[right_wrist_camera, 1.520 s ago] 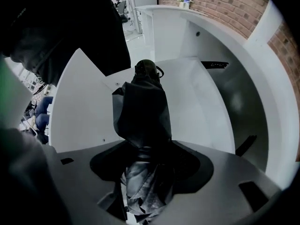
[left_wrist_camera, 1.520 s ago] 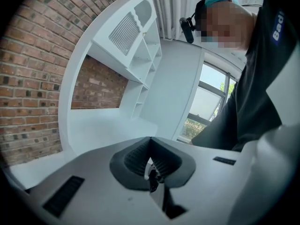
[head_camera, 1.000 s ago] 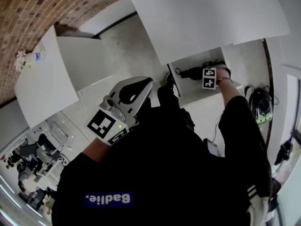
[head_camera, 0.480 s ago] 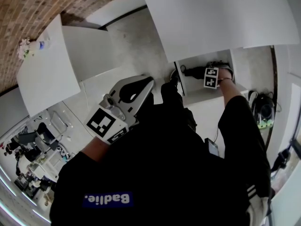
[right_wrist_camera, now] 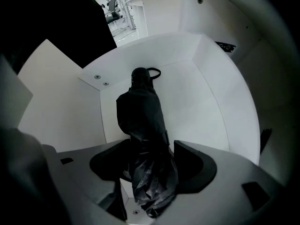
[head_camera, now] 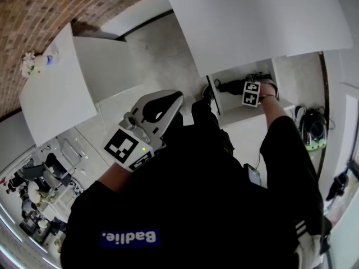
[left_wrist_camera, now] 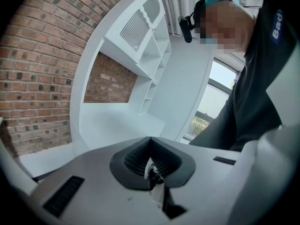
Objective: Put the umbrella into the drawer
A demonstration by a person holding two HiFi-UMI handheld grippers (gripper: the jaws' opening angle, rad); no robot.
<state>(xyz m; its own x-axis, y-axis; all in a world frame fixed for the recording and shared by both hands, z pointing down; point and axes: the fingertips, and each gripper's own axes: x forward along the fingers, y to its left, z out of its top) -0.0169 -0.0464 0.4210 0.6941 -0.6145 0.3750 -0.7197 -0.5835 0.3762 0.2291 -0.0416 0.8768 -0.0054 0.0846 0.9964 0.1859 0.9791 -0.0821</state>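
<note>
a broad white desk top (head_camera: 252, 21) is spreading across the upper part of the head view, and a brick wall (head_camera: 33, 15) is curving round the far left. the person's dark top (head_camera: 213, 206) is filling the lower middle. under the desk's edge a white drawer (head_camera: 238, 110) is standing open; in the right gripper view its pale walls (right_wrist_camera: 211, 111) are closing round the scene.

the left gripper (head_camera: 168, 102) is being held up near the person's chest, well apart from the drawer. its jaws are pressing together with nothing between them (left_wrist_camera: 151, 165), and it is facing a white shelving unit (left_wrist_camera: 145, 27).

the right gripper (head_camera: 247, 88) is reaching down into the drawer, and its jaws are clamping on the folded black umbrella (right_wrist_camera: 143, 121). the umbrella (head_camera: 227, 86) is lying inside the drawer, its handle end pointing at the far wall. a small black strap loop (right_wrist_camera: 153, 72) is sticking out at that end.
</note>
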